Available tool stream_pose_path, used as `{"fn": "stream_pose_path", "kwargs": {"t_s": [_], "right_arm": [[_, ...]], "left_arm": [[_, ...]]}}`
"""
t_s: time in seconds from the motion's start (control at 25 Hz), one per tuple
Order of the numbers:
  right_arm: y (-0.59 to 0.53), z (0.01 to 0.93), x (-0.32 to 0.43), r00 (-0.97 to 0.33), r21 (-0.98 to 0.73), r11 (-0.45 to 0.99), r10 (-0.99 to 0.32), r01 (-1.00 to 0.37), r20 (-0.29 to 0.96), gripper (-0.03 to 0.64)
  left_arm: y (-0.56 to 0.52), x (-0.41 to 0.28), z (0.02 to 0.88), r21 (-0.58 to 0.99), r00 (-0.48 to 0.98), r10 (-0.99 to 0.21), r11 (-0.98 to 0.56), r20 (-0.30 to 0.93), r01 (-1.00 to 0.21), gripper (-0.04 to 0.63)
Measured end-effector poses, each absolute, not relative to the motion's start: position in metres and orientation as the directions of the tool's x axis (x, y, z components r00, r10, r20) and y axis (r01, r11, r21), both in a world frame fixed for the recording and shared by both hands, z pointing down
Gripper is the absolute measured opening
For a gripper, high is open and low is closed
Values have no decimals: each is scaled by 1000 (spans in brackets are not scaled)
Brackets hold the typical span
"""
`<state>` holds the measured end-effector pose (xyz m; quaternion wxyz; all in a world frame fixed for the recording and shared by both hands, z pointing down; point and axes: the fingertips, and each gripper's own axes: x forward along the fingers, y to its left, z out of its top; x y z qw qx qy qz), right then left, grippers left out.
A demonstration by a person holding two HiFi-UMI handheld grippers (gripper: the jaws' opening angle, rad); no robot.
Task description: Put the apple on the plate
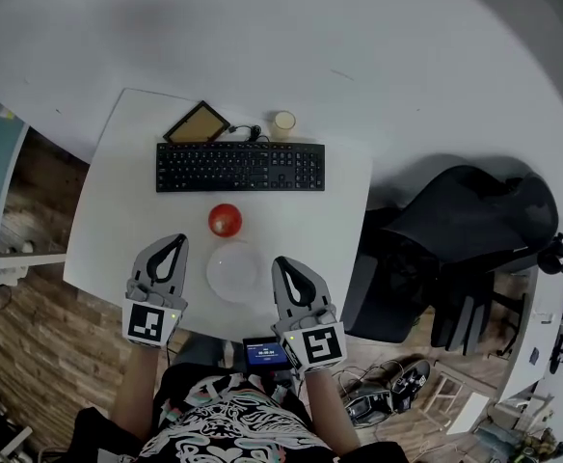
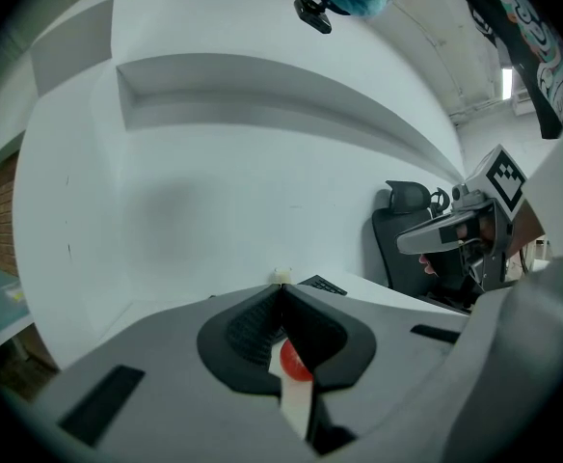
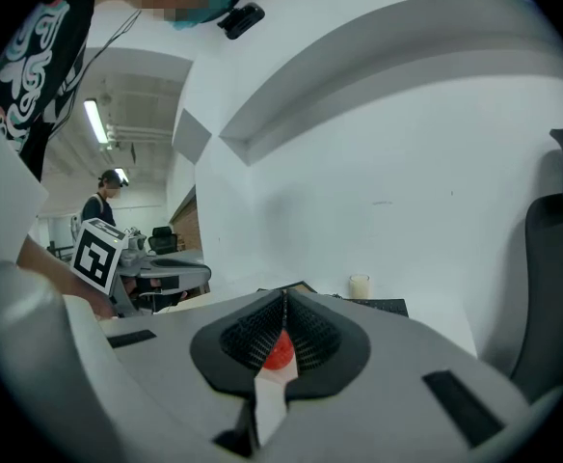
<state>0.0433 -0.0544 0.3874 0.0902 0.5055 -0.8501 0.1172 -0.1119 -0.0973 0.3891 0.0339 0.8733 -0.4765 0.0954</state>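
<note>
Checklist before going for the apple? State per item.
1. Apple free on the table, nothing gripping it: ok.
2. Plate bare, ready to receive: ok.
3. Left gripper open for a grasp: not ok, jaws together, empty.
4. Right gripper open for a grasp: not ok, jaws together, empty.
5. Way from apple to plate unobstructed: ok, the plate lies just in front of the apple.
6. Apple apart from the keyboard behind it: ok.
</note>
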Motion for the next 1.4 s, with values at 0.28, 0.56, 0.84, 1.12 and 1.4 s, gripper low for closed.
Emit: {"fn": "stream_pose_path", "kwargs": {"t_s": [0.28,0.56,0.84,1.12,1.4], "right_arm": [[-63,415,41,-490,-127,475,-817,-871,306,31],[-76,437,33,-513,-125,503,-790,-855,334,31],[-83,451,26,-532,-143,517,-773,-844,345,32],[-93,456,18,-574,-183,545,-762,-818,299,32],[-102,475,10,-578,-170,555,-752,-814,316,31]], "left_arm": [[-100,-108,417,-22,534,-809,-555,248,-831,15],[-108,-108,437,29,534,-809,-544,245,-838,15],[-109,-103,452,59,573,-780,-578,252,-814,15],[-114,-98,471,96,599,-754,-598,269,-796,15],[-117,-101,492,112,615,-728,-614,303,-781,17]]}}
